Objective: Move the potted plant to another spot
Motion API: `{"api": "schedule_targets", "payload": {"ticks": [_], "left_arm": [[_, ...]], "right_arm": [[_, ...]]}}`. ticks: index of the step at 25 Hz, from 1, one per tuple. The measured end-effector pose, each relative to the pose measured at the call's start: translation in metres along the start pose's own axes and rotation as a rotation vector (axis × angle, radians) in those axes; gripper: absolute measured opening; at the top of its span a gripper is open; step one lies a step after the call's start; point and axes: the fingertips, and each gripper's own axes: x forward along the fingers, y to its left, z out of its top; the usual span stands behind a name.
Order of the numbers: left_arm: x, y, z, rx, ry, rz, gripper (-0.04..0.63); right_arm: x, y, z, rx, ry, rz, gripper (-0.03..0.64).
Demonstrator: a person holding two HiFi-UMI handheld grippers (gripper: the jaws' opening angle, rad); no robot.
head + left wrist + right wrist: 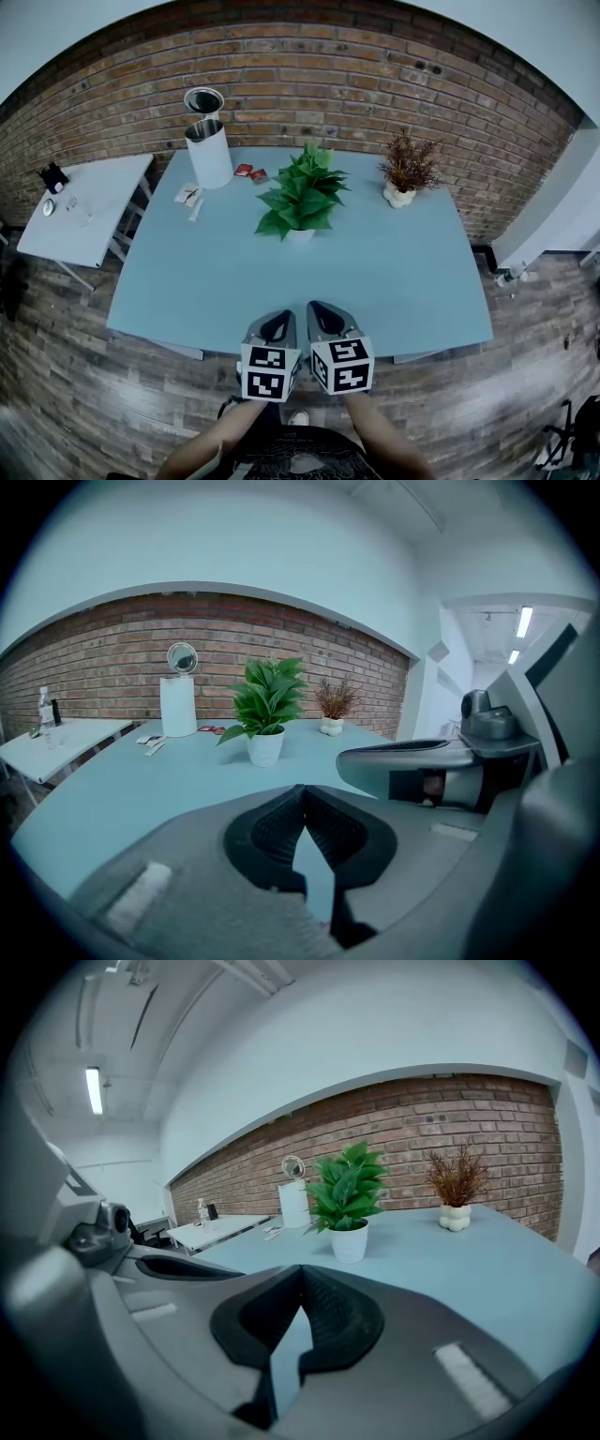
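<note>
1. Pale blue, the tabletop [403, 281] fills the middle of the head view. The potted plant [302, 195] stands on it just above the centre of the frame. It has broad green leaves and a small white pot [300, 236], and it is upright and well apart from both tools.
2. The left gripper [278, 321] and the right gripper [323, 317] sit side by side at the lower middle of the frame, over the near edge of the table. Both point toward the plant.
3. In the left gripper view the dark ribbed pads [272, 829] meet at their tips with nothing between them. The right gripper view shows the same, so we read both tools as closed and empty.
4. Toward the upper right of the table stands a dried plant [409, 167] in a pale vase. At the upper left is a white cylindrical container [209, 152] with a round shiny disc above it. We cannot tell whether the disc is a lid or a mirror. Red packets [250, 172] lie just beside the container. A small white side table [84, 211] sits at the left edge, below the brick wall [375, 75].
5. We judge that the task has not begun, since the plant is untouched. Everything is left to do: open a jaw pair, reach across, close on the pot, lift, and set it down on a bare stretch of table. The lower right looks free.
</note>
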Motion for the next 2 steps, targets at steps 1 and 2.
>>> {"api": "schedule_targets", "payload": {"ticks": [1,2], "left_arm": [[-0.0002,0.0007,-0.0018,0.004,0.003,0.001,0.0],[-0.0005,0.0014,-0.0033,0.008,0.007,0.002,0.0]], "right_arm": [[-0.0002,0.0005,-0.0002,0.0,0.0,0.0,0.006],[-0.0005,0.0011,-0.0004,0.001,0.0,0.001,0.006]]}}
